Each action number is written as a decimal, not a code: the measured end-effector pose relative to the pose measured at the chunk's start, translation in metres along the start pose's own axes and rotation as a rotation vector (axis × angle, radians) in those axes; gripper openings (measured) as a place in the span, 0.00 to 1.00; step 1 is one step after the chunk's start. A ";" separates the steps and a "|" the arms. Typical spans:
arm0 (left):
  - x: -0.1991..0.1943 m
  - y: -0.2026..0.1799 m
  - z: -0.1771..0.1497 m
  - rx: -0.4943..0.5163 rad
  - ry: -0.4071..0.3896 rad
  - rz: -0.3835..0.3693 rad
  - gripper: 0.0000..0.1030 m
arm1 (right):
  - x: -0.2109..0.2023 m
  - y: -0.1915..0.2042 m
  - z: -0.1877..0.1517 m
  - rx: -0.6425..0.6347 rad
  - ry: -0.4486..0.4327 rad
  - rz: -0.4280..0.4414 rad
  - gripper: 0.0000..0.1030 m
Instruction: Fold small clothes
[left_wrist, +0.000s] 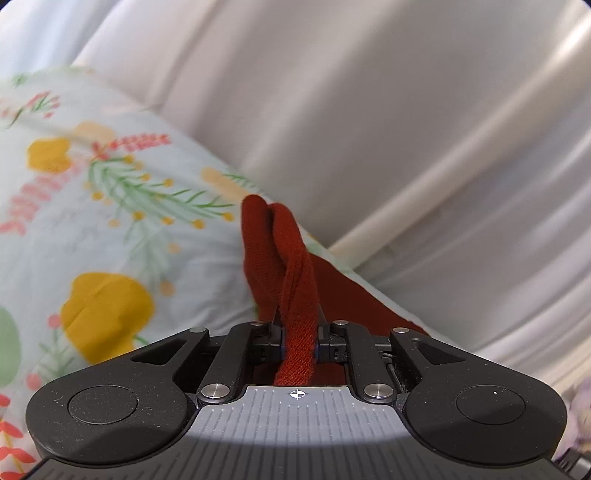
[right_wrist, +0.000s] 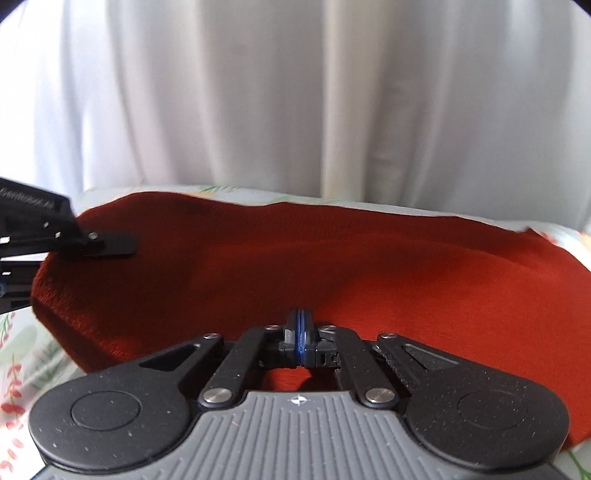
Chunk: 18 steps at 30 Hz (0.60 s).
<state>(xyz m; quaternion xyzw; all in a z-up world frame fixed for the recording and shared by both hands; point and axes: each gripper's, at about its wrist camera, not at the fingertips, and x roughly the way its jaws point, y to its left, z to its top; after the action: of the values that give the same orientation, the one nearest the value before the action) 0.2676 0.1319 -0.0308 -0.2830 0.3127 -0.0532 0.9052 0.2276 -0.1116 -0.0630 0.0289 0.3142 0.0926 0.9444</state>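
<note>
Your red knit garment (right_wrist: 332, 266) lies spread on the floral sheet (left_wrist: 110, 221), ahead of and under both jaw sets. Your left gripper (left_wrist: 299, 332) pinches a twisted fold of it, which runs straight out between the jaws. Your right gripper (right_wrist: 300, 332) has its jaws pressed together just above the cloth; can't tell if any fabric is caught. White curtain (right_wrist: 295, 92) behind.

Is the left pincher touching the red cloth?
Touching. The left wrist view shows the left gripper shut on a bunched fold of the red cloth, squeezed between both fingers.
</note>
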 end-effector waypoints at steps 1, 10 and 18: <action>0.001 -0.013 -0.002 0.052 -0.001 0.004 0.13 | -0.007 -0.011 0.000 0.031 -0.006 -0.005 0.00; 0.047 -0.095 -0.056 0.322 0.121 -0.039 0.14 | -0.048 -0.088 -0.007 0.266 -0.021 -0.080 0.00; 0.026 -0.079 -0.068 0.253 0.263 -0.285 0.45 | -0.051 -0.099 -0.010 0.282 -0.009 -0.041 0.00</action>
<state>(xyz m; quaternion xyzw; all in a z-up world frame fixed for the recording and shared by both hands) 0.2542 0.0266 -0.0451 -0.1991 0.3756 -0.2559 0.8682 0.1974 -0.2182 -0.0524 0.1554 0.3203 0.0282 0.9341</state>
